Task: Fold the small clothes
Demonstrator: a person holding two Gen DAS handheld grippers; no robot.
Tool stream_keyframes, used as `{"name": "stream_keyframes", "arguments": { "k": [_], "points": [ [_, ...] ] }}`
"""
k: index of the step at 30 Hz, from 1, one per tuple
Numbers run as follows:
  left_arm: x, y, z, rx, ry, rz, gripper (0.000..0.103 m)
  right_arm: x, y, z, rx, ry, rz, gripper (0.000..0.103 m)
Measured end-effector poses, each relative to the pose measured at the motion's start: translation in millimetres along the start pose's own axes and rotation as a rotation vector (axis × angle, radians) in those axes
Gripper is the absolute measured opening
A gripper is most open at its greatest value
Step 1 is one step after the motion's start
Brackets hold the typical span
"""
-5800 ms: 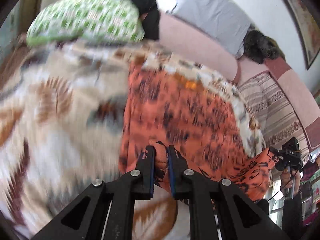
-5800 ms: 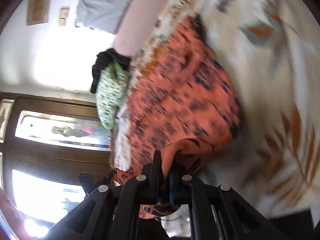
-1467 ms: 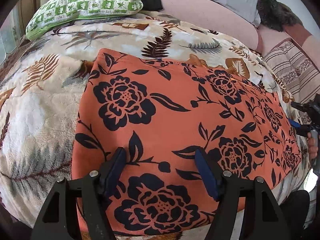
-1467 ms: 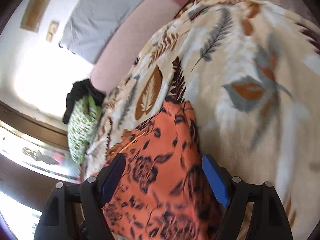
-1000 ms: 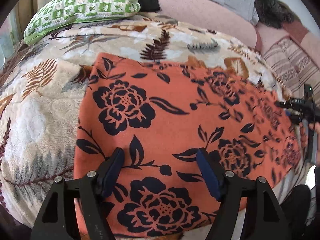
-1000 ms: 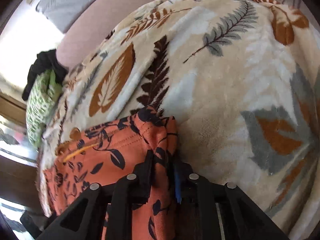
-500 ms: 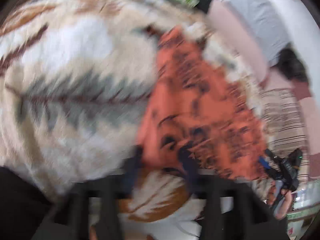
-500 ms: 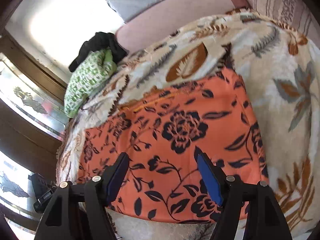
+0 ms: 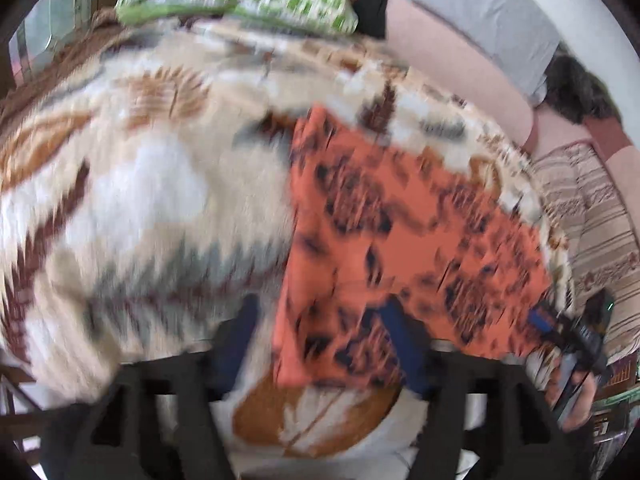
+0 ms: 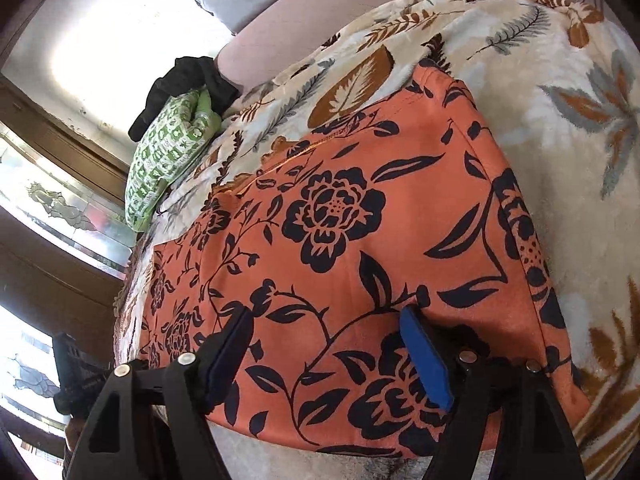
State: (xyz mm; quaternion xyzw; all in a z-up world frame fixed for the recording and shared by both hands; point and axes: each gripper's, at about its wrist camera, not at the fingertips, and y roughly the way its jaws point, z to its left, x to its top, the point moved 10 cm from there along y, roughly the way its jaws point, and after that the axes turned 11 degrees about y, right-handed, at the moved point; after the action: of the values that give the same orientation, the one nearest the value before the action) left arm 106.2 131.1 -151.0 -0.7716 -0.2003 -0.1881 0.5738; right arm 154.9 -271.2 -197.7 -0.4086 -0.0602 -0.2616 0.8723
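Closest to me, at the near edge of the bed, the right gripper (image 10: 326,354) is hovering over the cloth (image 10: 360,240) with its jaws opening, nothing pinched between them; the blue pads (image 10: 426,356) are standing clear above the near hem, with the print showing between them. That reads as a release, so the fabric is lying where it was put rather than being carried.

Over on the other side, the left gripper (image 9: 320,344) is doing the same: its jaws are opening wide, straddling the cloth's near left corner (image 9: 296,360) without squeezing it, as far as the blur lets me judge. Both tools seem to be parting so the piece can settle flat before any new pinch.

Just past the fingers, the orange cloth with its dark flowers is spreading flat and smooth on the blanket (image 10: 580,128), looking like a tidy rectangle with a seam running along the far edge. I'd say one fold is already made, since the edges are looking doubled and even. The thick blanket is giving a soft, level bed for it, though fabric could drag on the pile.

Farther off, a green pillow (image 10: 168,152) and a dark garment (image 10: 188,84) are lying by the sofa back (image 10: 340,8), well apart from the work.
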Motion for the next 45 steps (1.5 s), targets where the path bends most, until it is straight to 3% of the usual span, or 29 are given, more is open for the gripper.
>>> {"name": "stream_keyframes", "arguments": {
  "k": [2,6,8,9,10,12,15,17,18,19,20,21,23,25,27,30,31,32,33,34,37,39,43,45],
  "points": [
    [34,9,6,0.004,0.012,-0.037,0.079,-1,0,1,0.002,-0.004,0.002,0.082],
    [85,65,22,-0.096,-0.087,0.005,0.077,0,1,2,0.012,-0.003,0.009,0.084],
    [100,99,31,-0.076,-0.122,0.036,0.071,0,1,2,0.024,0.002,0.012,0.084],
    [96,116,43,-0.032,-0.157,0.087,0.046,0,0,1,0.030,0.006,0.013,0.084],
    [89,131,59,0.013,-0.204,0.130,0.030,0,0,1,0.037,0.013,0.013,0.084],
    [94,131,65,-0.035,-0.312,0.089,0.028,0,0,0,0.050,0.029,0.017,0.084],
    [94,111,52,0.078,-0.174,0.078,0.028,3,-1,-1,0.057,0.064,0.028,0.084],
    [98,88,37,0.095,-0.082,0.020,0.030,8,-7,4,0.059,0.093,0.031,0.084],
    [99,78,28,0.081,-0.052,-0.005,0.040,15,-14,11,0.088,0.093,0.018,0.084],
    [100,70,20,0.061,-0.028,-0.029,0.061,25,-23,18,0.108,0.080,-0.011,0.084],
    [102,64,15,0.055,-0.008,-0.055,0.070,40,-33,22,0.099,0.062,-0.058,0.084],
    [104,59,14,0.072,0.014,-0.081,0.075,60,-42,21,0.058,0.048,-0.118,0.084],
    [109,65,15,0.102,0.058,-0.084,0.075,94,-43,10,-0.047,0.017,-0.172,0.084],
    [106,83,18,0.107,0.045,-0.037,0.075,123,-24,-14,-0.205,-0.028,-0.155,0.084],
    [105,97,24,0.101,0.032,-0.002,0.075,144,-4,-38,-0.287,0.002,-0.114,0.083],
    [104,105,26,0.118,0.046,-0.002,0.075,156,15,-35,-0.229,0.044,-0.062,0.074],
    [104,109,27,0.116,0.052,0.007,0.056,156,20,-31,-0.222,0.034,-0.042,0.063],
    [101,117,31,0.129,0.056,0.041,0.030,156,28,-35,-0.253,0.035,-0.011,0.028],
    [96,125,36,0.141,0.046,0.086,0.012,155,35,-45,-0.306,0.046,0.011,0.011],
    [96,126,40,0.128,0.020,0.072,0.012,158,37,-55,-0.341,0.063,0.005,0.007],
    [97,127,43,0.117,-0.016,0.070,0.012,164,32,-74,-0.305,0.184,-0.040,0.006],
    [97,125,42,0.124,-0.006,0.067,0.013,161,31,-69,-0.342,0.144,-0.057,0.006],
    [97,117,40,0.100,-0.019,0.047,0.017,160,22,-65,-0.302,0.222,-0.052,0.010],
    [99,113,39,0.100,0.003,0.035,0.026,159,12,-56,-0.339,0.154,-0.065,0.014]
  ]
}}
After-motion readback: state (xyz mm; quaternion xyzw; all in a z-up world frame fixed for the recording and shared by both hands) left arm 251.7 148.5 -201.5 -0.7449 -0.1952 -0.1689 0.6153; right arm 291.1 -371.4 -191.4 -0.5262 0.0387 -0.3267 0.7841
